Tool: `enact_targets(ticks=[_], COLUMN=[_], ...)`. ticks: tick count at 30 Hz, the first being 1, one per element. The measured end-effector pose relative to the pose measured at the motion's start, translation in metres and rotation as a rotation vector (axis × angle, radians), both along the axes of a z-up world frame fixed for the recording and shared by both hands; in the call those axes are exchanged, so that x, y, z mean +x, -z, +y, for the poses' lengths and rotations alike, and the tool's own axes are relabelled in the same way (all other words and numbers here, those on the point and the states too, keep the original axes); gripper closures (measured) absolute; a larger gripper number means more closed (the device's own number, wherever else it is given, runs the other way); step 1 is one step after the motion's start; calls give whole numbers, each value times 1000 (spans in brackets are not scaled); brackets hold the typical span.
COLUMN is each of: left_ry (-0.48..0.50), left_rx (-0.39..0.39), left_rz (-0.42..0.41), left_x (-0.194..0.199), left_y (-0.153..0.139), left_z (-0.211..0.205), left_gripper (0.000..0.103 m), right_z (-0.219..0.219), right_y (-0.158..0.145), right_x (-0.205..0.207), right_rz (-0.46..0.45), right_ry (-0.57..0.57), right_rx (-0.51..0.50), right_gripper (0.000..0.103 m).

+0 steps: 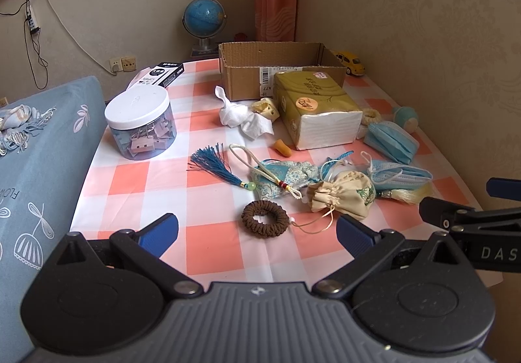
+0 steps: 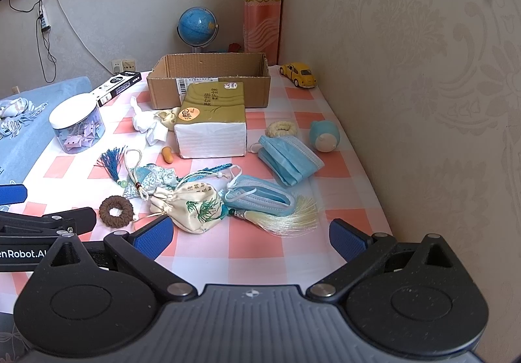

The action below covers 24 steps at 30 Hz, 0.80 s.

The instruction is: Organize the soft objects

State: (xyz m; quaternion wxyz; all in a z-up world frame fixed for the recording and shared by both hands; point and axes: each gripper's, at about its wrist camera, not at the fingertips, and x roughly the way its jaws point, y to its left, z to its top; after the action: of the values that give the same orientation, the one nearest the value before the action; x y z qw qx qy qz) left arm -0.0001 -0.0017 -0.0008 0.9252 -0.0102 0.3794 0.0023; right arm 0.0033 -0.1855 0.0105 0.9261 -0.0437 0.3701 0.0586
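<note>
Soft things lie scattered on the checked tablecloth (image 1: 208, 187): a brown scrunchie (image 1: 264, 218) (image 2: 116, 211), a cream pouch (image 1: 340, 194) (image 2: 192, 206), a blue patterned sachet (image 1: 280, 174) with a blue tassel (image 1: 213, 164), two blue face masks (image 2: 288, 159) (image 2: 260, 195), a cream scrunchie (image 2: 280, 128), a crumpled white tissue (image 1: 242, 117) and a tissue pack (image 1: 317, 110) (image 2: 211, 122). An open cardboard box (image 1: 280, 69) (image 2: 208, 79) stands behind. My left gripper (image 1: 257, 234) is open, just short of the brown scrunchie. My right gripper (image 2: 250, 237) is open, near the cream pouch and pale tassel (image 2: 286, 214).
A clear jar of binder clips (image 1: 140, 125) stands at the left, a black-and-white box (image 1: 159, 74) behind it. An orange earplug (image 1: 280, 146), a yellow toy car (image 2: 298, 73), a globe (image 1: 203, 22) and a small blue-and-cream ball (image 2: 324, 136) are around. Blue bedding (image 1: 35, 167) lies left; a wall bounds the right.
</note>
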Motion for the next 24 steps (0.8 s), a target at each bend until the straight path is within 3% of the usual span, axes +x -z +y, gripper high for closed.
enact_targets(ticks=[13,24], left_ry=[20,110], left_rx=[-9,-35], left_rz=[-4,-19], left_x=[3,10], left_y=[1,9], left_z=[-2,5], left_gripper=[1,1], right_z=[-1,3], right_y=[-2,0], right_x=[2,3], right_rz=[-8,-62], right_ry=[-3,-79], right_rx=[-14,-48], right_gripper=[0,0])
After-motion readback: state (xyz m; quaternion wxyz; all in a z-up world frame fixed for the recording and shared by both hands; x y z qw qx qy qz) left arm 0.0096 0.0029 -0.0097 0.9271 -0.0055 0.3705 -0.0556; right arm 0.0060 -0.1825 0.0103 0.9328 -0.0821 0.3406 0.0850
